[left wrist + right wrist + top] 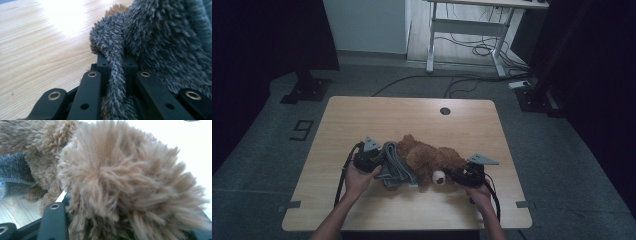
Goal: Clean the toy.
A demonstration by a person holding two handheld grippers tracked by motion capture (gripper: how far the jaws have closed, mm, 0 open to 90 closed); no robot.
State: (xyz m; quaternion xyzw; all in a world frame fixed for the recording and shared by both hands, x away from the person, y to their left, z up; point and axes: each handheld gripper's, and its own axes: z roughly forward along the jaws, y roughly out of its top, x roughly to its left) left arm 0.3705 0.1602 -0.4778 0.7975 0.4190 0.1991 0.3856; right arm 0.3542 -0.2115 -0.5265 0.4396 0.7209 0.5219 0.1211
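A fold of the grey fleece cloth (112,65) is pinched in the closed left gripper (115,72) beside the brown teddy bear (432,159) at the table's (362,115) near middle, the right gripper's (464,176) state cannot be told, and wrapping is judged underway, so the cloth would next be drawn across.
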